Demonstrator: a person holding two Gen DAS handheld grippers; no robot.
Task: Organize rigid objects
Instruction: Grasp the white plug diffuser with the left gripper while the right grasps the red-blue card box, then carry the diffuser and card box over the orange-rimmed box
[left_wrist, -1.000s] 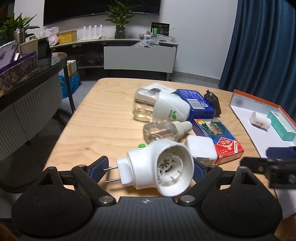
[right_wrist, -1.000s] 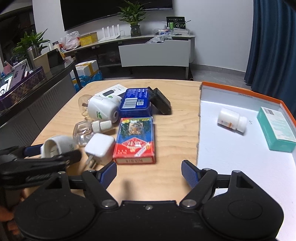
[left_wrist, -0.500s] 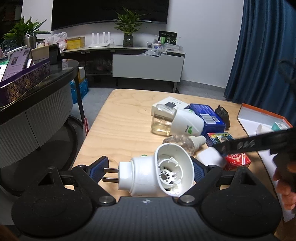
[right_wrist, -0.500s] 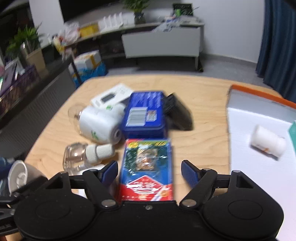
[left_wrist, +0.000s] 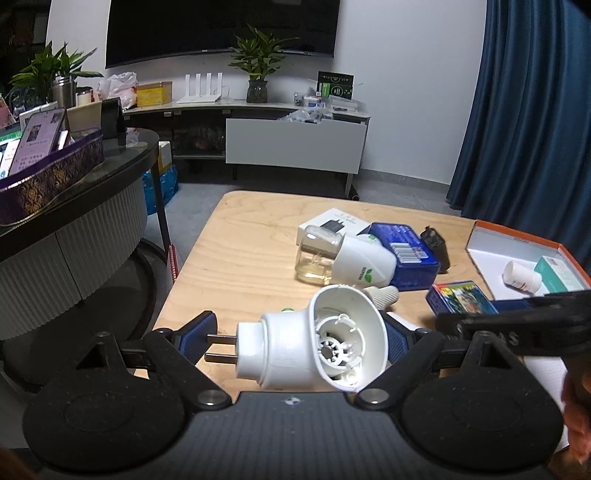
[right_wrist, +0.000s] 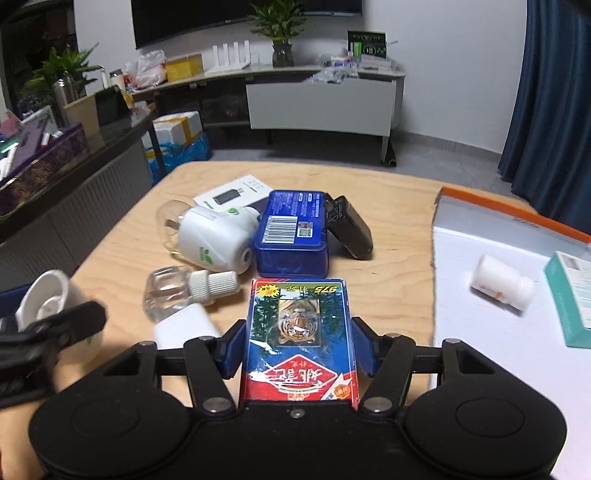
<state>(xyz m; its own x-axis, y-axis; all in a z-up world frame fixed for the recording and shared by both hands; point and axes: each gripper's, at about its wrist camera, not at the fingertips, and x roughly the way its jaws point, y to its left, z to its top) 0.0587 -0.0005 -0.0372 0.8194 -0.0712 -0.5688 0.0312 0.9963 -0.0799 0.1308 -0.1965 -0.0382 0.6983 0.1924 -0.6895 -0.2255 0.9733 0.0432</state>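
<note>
Our left gripper (left_wrist: 299, 341) clamps the white plug-in heater (left_wrist: 306, 347) above the table (left_wrist: 236, 266). Our right gripper (right_wrist: 297, 349) is closing around the red card box (right_wrist: 299, 339), whose near end the gripper body hides; whether its pads touch the box yet is unclear.

Beyond the table I see a dark TV (left_wrist: 221, 29) on the white wall, with a potted plant (left_wrist: 258, 62) and a white router (left_wrist: 201, 86) with 4 antennas on the long low cabinet (left_wrist: 291, 147) beneath it. Blue curtains (left_wrist: 532, 110) hang at the right. On the dark counter's (left_wrist: 74, 206) left edge sits a purple patterned box (left_wrist: 48, 181).
</note>
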